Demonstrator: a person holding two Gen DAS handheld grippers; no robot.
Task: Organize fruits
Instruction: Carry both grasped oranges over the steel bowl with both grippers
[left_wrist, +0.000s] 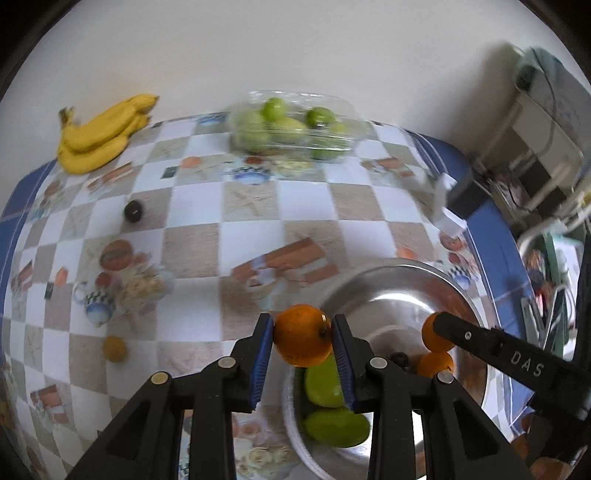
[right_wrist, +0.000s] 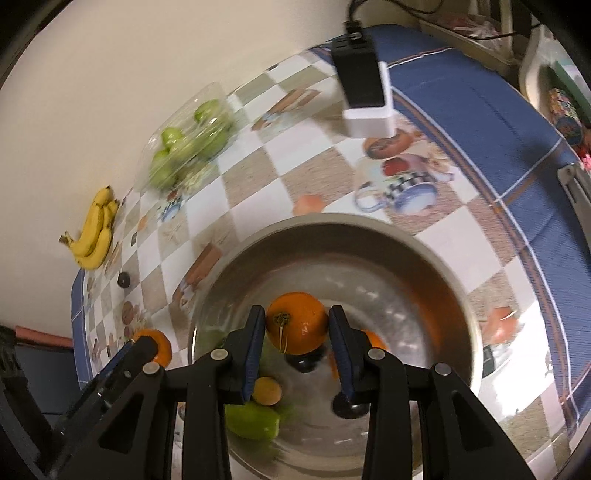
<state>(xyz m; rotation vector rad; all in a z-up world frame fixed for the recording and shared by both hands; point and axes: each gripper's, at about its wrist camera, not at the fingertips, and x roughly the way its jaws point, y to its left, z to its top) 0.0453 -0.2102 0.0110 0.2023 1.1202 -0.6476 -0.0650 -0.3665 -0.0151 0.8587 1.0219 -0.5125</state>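
— Gripping an orange each, were they?

— Yes. The left gripper (left_wrist: 302, 345) was clamped on a round orange with a dark stem scar (left_wrist: 302, 339), its blue-padded jaws pressed against both sides, and it hung just over the near rim of the wide stainless-steel bowl (left_wrist: 391, 273). The right gripper (right_wrist: 296, 334) was clenched on a second round orange (right_wrist: 297, 322), that one well inside the bowl's rim and above its floor.

— What already lay in the bowl?

— In the right wrist view, a pale green pear-like fruit (right_wrist: 253, 421), a small yellow fruit (right_wrist: 266, 390), a dark round fruit (right_wrist: 304, 362) under the held orange, another dark one (right_wrist: 349, 404) nearer the camera, and a bit of orange fruit (right_wrist: 375, 339) behind the right jaw. The left view showed two green fruits, though blur made an exact count impossible.

— And what was left outside?

— On the checked, picture-printed tablecloth (left_wrist: 251, 206): a bunch of yellow bananas (left_wrist: 105, 133) by the wall, a clear plastic tray of green fruits (left_wrist: 291, 123), a lone dark round fruit (left_wrist: 133, 211) and a small yellow fruit (left_wrist: 114, 348).

— So how far along?

— Roughly midway, I judged. Both oranges had yet to be let go into the bowl, and the loose dark and yellow fruits looked the likeliest next pickups. Whether the bananas and the tray belonged in the bowl, I couldn't tell.
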